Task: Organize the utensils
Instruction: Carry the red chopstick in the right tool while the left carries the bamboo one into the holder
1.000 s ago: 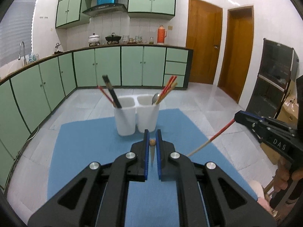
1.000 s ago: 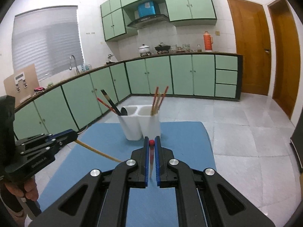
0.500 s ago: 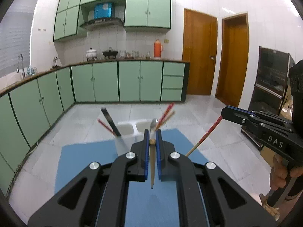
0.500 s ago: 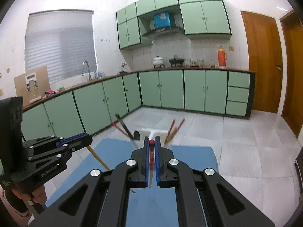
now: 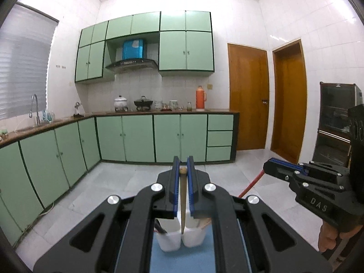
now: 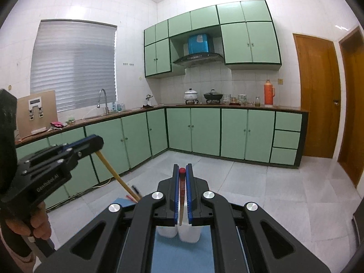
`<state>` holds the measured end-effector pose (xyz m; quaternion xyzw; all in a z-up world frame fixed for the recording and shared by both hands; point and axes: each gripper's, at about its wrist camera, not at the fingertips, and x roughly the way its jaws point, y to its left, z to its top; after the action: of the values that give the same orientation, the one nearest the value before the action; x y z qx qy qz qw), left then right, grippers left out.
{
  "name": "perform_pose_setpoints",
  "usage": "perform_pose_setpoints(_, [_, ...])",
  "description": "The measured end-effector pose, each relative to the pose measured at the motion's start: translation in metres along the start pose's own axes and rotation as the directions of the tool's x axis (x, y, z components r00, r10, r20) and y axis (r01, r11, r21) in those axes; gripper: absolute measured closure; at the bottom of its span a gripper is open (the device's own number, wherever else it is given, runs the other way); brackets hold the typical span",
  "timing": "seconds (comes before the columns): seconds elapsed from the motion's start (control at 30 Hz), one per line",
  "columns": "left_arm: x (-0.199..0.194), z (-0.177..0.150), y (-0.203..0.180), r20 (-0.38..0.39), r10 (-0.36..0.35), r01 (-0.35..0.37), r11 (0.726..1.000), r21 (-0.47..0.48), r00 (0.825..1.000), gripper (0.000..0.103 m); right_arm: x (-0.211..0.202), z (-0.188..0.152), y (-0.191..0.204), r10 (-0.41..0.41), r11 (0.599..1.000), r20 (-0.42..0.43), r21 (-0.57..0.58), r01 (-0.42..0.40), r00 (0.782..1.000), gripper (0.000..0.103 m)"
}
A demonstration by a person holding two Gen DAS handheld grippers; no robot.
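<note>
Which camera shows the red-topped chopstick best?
The right wrist view: the red-topped chopstick sits centred, clamped in the right hand-held gripper. The left wrist view shows only a red stretch below that gripper.

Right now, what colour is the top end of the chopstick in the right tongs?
Red; the right wrist view shows it best.

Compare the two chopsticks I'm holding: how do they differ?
The left gripper holds a plain wooden chopstick with a tan, rounded top; the right gripper holds a red-topped chopstick with a patterned red upper part. Both are clamped near the top and hang tip-down above the white holder.
</note>
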<state>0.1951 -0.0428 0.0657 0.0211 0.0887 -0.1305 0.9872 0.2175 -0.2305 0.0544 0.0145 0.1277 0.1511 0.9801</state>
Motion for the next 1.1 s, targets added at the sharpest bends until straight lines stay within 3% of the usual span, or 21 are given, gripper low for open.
perform_pose_setpoints(0.2, [0.042, -0.007, 0.003, -0.002, 0.030, -0.030, 0.999, -0.016, 1.000, 0.097, 0.046, 0.002, -0.006, -0.017, 1.000, -0.027, 0.001, 0.018, 0.999, 0.098])
perform_pose_setpoints(0.47, [0.102, -0.050, 0.019, -0.130, 0.050, -0.058, 0.997, -0.058, 0.990, 0.097, 0.100, -0.027, -0.017, -0.029, 1.000, -0.127, 0.004, 0.029, 0.991, 0.098])
perform_pose_setpoints(0.63, [0.114, -0.067, 0.032, -0.173, 0.027, -0.044, 0.994, -0.098, 0.984, 0.097, 0.116, -0.044, -0.023, -0.029, 0.999, -0.169, 0.011, 0.031, 0.985, 0.098])
perform_pose_setpoints(0.87, [0.081, -0.035, 0.039, -0.079, -0.032, 0.022, 0.992, -0.122, 0.996, 0.097, 0.121, -0.052, -0.024, -0.033, 0.999, -0.178, 0.003, 0.034, 0.984, 0.098])
perform_pose_setpoints(1.1, [0.049, 0.013, 0.028, 0.104, 0.027, -0.020, 0.998, -0.066, 0.994, 0.097, 0.123, -0.048, -0.022, -0.037, 0.999, -0.175, 0.001, 0.038, 0.984, 0.098])
